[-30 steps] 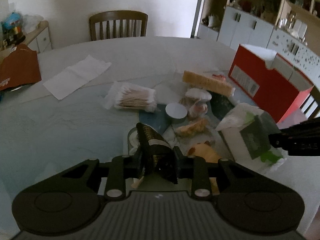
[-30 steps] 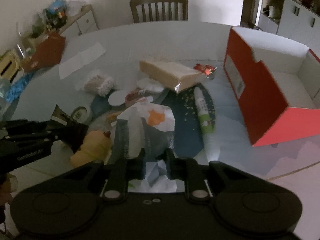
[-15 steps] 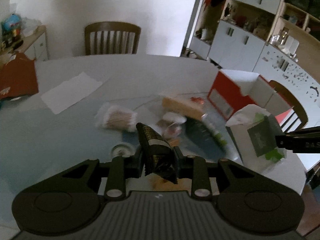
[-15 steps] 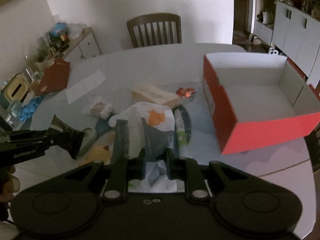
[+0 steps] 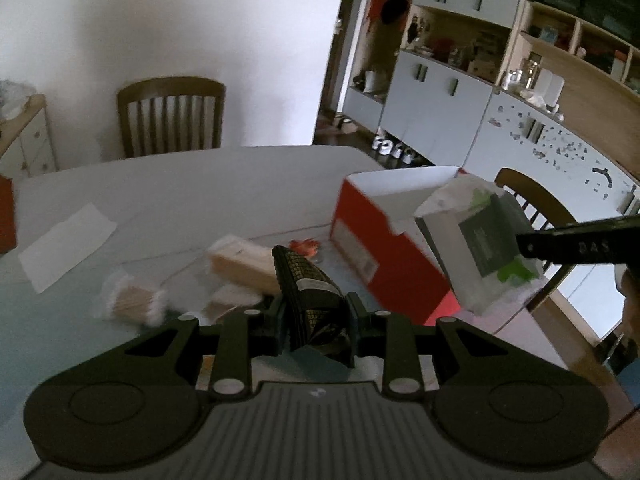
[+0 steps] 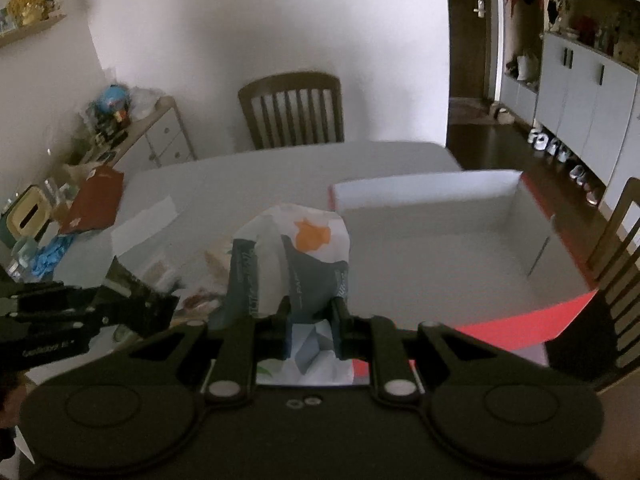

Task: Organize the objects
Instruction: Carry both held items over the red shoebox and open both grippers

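The left gripper (image 5: 314, 316) clamps a dark pouch (image 5: 310, 292), a crinkled, glossy packet printed with a fine grid and a pale label band; its long axis runs away from the camera, its narrow end tilted up and slightly left above the table (image 5: 200, 184). The right gripper (image 6: 310, 320) pinches a soft plastic pack (image 6: 296, 256), white with grey panels and an orange blot, creased where the jaws bite its lower edge; the pack stands upright, its long axis rising from the jaws, in the air just beside the near left corner of the box (image 6: 440, 240). Both pairs of jaws stand narrow, pressed on their loads. From the left camera the same pack (image 5: 476, 240) shows as a blocky white bundle with a grey label and green marks, hanging in front of the box's (image 5: 384, 256) near end. The box is open-topped cardboard, red outside and pale inside. On the smooth, pale table lie a tan wrapped block (image 5: 244, 264), a clear bag of cotton swabs (image 5: 134, 300), a small red item (image 5: 304, 246) and a white paper sheet (image 5: 66, 246). A slatted wooden chair (image 5: 170, 116) stands beyond.
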`<state>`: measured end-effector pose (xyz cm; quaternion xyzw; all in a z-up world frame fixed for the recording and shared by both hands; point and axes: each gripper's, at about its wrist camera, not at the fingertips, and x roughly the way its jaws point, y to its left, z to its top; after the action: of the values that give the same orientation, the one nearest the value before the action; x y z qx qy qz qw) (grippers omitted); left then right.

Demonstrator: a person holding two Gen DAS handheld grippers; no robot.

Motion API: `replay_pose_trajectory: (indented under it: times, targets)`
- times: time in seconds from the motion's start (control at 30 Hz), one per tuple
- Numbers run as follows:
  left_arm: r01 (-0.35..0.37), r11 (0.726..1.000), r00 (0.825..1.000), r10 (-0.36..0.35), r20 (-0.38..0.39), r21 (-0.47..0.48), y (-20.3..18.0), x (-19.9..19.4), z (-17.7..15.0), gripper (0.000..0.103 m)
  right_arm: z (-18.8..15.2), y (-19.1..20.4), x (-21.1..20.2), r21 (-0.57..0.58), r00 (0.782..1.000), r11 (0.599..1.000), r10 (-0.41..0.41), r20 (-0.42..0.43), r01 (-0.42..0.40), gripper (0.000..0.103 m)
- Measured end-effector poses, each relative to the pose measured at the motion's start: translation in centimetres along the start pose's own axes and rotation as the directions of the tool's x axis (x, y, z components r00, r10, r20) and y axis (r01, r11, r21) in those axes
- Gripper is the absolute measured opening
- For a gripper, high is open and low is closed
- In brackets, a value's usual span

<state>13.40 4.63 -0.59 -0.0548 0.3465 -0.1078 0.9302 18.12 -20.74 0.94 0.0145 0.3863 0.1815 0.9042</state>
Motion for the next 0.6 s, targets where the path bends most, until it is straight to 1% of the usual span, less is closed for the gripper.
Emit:
replay_pose_trajectory:
  times: [0.27, 0.47, 0.6]
  targets:
    - [0.034, 0.999, 0.999, -0.034, -0.008, 0.025, -5.0, 3.4, 2.9, 0.028, 1.7, -5.6, 0.3, 0.004, 1.0, 1.0, -0.023, 0.02, 0.023, 0.017]
    - [0.049, 0.994, 0.999, -0.051, 0.011, 0.101, -9.0, 5.7, 5.6, 0.028, 2.4, -9.4, 1.0, 0.019, 0.999, 0.999, -0.045, 0.022, 0.044, 0.017]
    - [0.077, 0.99, 0.997, -0.078, 0.002, 0.115, -11.1, 7.8, 7.4, 0.028, 2.7, -11.6, 1.5, 0.024, 0.998, 0.998, -0.066, 0.017, 0.065, 0.017]
